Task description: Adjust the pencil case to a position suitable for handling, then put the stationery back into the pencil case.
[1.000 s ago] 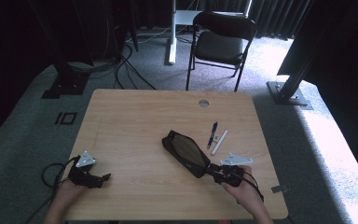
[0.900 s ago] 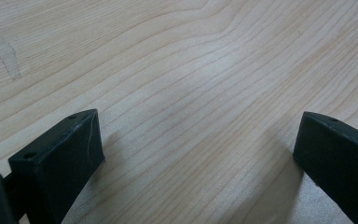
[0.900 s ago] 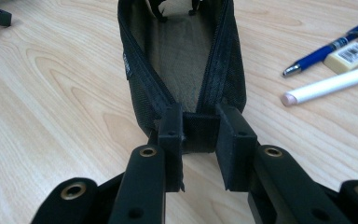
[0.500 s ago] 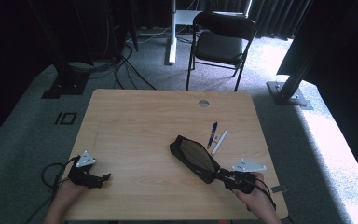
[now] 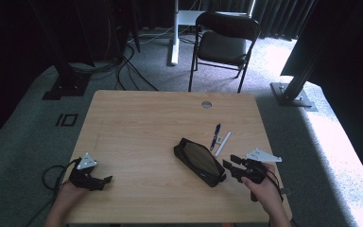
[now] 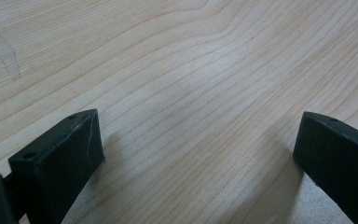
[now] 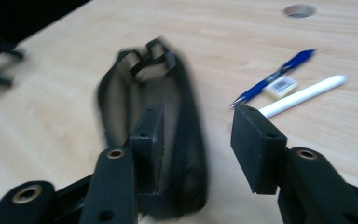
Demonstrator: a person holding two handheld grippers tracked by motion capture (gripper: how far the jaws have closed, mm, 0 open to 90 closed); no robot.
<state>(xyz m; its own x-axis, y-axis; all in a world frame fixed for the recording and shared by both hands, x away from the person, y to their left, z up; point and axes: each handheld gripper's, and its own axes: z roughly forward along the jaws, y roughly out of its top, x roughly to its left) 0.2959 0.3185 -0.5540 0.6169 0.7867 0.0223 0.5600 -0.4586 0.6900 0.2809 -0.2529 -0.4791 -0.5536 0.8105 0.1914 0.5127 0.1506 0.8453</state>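
Observation:
A black pencil case (image 5: 199, 161) lies at an angle on the wooden table (image 5: 146, 123), right of the middle. My right gripper (image 5: 230, 163) sits just off the case's near right end; its jaws have just been opening, with nothing between them. In the right gripper view the right gripper (image 7: 198, 116) stands open, its left pad in front of the blurred case (image 7: 168, 84). My left gripper (image 5: 105, 180) rests at the front left of the table. In its own view the left gripper (image 6: 196, 126) is wide open over bare wood.
A blue pen (image 5: 216, 135), a white pen (image 5: 223, 143) and a small eraser (image 5: 220, 139) lie beyond the case to its right; the pen (image 7: 275, 74), white pen (image 7: 303, 95) and eraser (image 7: 282, 87) are near my right jaw. A cable hole (image 5: 206, 104) marks the far edge. A chair (image 5: 227, 42) stands behind the table.
The right gripper, shut on the case's near end, dragged it a little to the right and toward me, then opened its jaws and let go. The left gripper has stayed put.

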